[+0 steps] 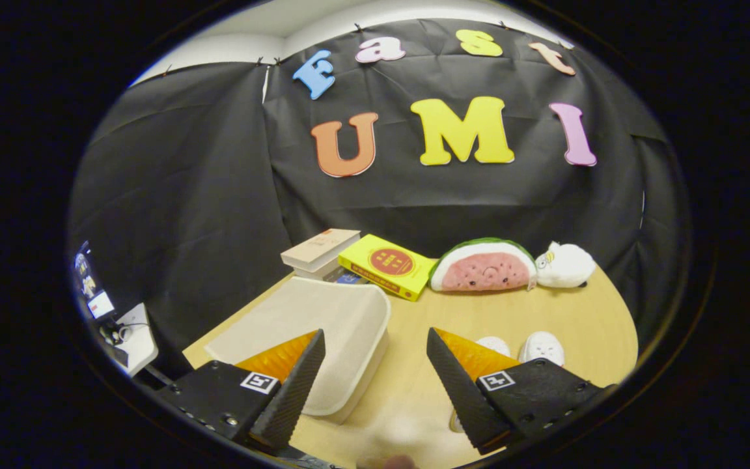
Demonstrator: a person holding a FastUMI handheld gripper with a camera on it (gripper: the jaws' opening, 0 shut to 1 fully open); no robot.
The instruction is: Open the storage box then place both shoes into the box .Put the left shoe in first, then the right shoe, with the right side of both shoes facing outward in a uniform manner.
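On table, closed cream storage box [323,326], 2 white shoes [531,346], tongs [375,378] spread, empty.

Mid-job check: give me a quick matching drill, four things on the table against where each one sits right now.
Things:
1. storage box
2. shoes
3. yellow book
4. watermelon plush

Places:
A. beside the white plush, by the booth wall
B. lid closed, partly behind one finger of the open gripper
C. leaning on the stacked books
D. partly hidden behind the other finger

Pairs: 1-B, 2-D, 3-C, 4-A
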